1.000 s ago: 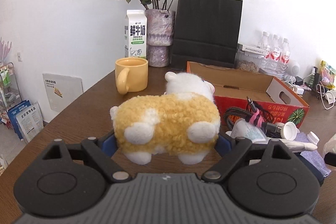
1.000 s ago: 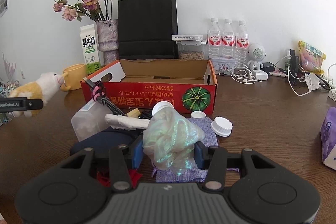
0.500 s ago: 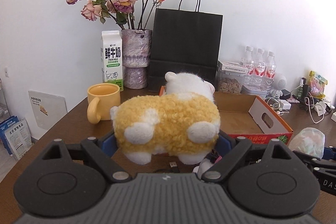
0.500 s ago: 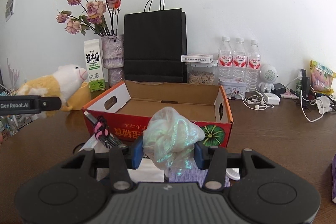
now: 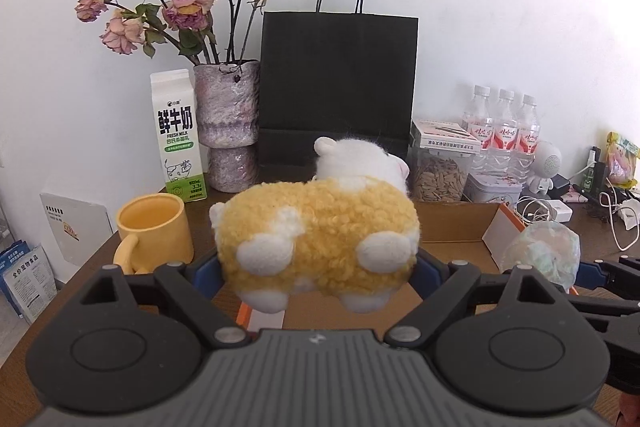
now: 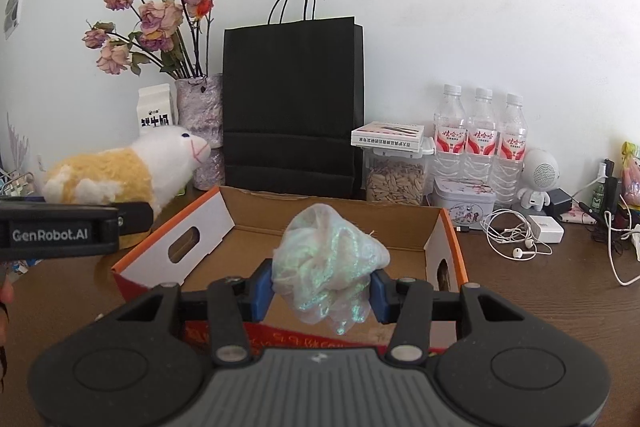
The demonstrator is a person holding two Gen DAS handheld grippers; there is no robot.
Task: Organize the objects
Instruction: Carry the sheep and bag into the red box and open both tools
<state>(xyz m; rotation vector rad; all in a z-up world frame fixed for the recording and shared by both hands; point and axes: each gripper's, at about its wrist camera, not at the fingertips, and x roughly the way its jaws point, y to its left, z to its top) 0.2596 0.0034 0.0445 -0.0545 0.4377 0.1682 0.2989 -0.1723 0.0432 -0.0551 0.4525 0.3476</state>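
My left gripper (image 5: 318, 267) is shut on a yellow and white plush sheep (image 5: 320, 227), gripped across its body with the head pointing away. The same plush sheep (image 6: 120, 171) hangs at the left of the right wrist view, above the left end of the cardboard box (image 6: 208, 223). My right gripper (image 6: 320, 289) is shut on a crumpled iridescent sheer pouch (image 6: 328, 259), held over the near wall of the open box, whose brown floor (image 6: 400, 267) is bare. That pouch (image 5: 544, 251) also appears at the right of the left wrist view, over the box (image 5: 452, 223).
Behind the box stand a black paper bag (image 6: 292, 107), a vase of dried roses (image 6: 200, 119), a milk carton (image 5: 176, 135), a jar of seeds (image 6: 396, 175), three water bottles (image 6: 480, 135) and a small tin (image 6: 464, 195). A yellow mug (image 5: 154, 231) sits left; earphones and chargers (image 6: 520, 235) lie right.
Both grippers have risen and moved forward with their loads, from the clutter in front of the box to above it. The box now lies directly beneath them.
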